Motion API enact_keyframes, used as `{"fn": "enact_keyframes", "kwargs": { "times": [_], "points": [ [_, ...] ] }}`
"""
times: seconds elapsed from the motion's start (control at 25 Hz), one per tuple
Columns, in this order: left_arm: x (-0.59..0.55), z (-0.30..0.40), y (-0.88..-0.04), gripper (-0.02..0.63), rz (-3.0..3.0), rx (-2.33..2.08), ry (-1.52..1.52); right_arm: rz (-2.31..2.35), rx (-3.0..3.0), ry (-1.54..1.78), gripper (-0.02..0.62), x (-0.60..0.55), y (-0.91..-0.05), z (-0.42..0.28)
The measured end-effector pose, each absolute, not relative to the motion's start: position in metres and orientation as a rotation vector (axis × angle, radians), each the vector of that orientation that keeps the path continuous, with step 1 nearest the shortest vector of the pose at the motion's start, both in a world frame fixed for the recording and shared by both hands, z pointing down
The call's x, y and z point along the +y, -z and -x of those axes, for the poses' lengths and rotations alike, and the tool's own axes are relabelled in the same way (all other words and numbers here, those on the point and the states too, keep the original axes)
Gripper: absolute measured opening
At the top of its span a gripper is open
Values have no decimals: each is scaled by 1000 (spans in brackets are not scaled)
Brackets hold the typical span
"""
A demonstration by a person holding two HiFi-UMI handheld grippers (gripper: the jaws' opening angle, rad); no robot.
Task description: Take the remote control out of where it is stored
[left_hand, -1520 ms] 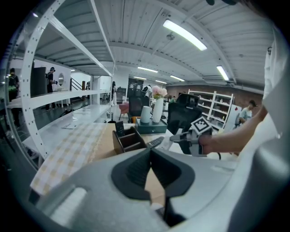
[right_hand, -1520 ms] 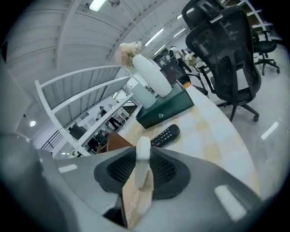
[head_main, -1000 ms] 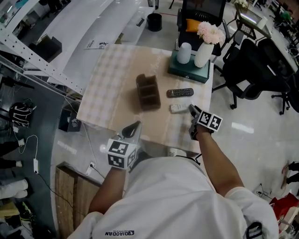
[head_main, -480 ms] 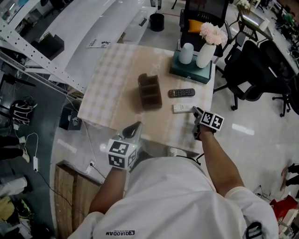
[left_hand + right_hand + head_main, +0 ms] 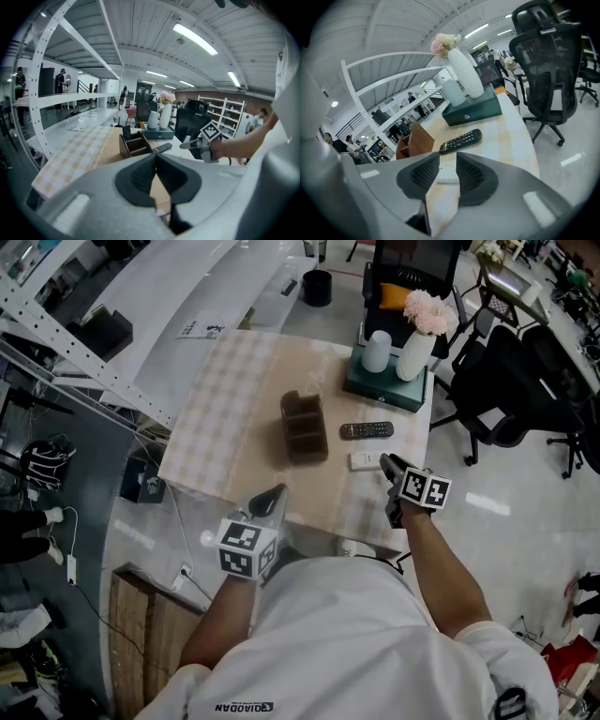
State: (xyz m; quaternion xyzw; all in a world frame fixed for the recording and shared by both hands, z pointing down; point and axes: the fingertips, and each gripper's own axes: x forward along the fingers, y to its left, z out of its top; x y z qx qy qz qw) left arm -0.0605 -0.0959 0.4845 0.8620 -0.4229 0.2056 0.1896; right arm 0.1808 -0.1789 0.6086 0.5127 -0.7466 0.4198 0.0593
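Note:
A black remote (image 5: pixel 367 430) lies on the table (image 5: pixel 234 381), right of a brown compartment holder (image 5: pixel 305 426). Nearer me lies a white remote (image 5: pixel 364 460). My right gripper (image 5: pixel 389 466) hovers at the white remote's right end. In the right gripper view its jaws have just been closing but still stand apart, with nothing pressed between them. The white remote (image 5: pixel 449 174) shows on the table beyond the gap of the right gripper (image 5: pixel 447 157), with the black remote (image 5: pixel 461 140) further off. My left gripper (image 5: pixel 268 502) hangs off the table's near edge; its tips (image 5: pixel 156 157) meet, holding nothing.
A green box (image 5: pixel 384 382) at the table's far right corner carries a white vase of pink flowers (image 5: pixel 417 351) and a white cup (image 5: pixel 377 350). Black office chairs (image 5: pixel 511 390) stand to the right. White shelving (image 5: pixel 84 343) runs along the left.
My right gripper has lifted a little and rolled beside the white remote, which stays on the table. The left gripper has not moved.

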Motion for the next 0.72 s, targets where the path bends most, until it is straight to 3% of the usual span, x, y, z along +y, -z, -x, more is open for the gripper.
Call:
{"fn": "enact_keyframes", "kwargs": {
  "times": [0.36, 0.72],
  "points": [
    [-104, 67, -469, 3, -2454, -1224, -547, -1275, -2573, -985, 7, -167, -509, -104],
    [-108, 71, -453, 3, -2481, -1235, -483, -1095, -2655, -599, 5, -148, -452, -44]
  ]
}}
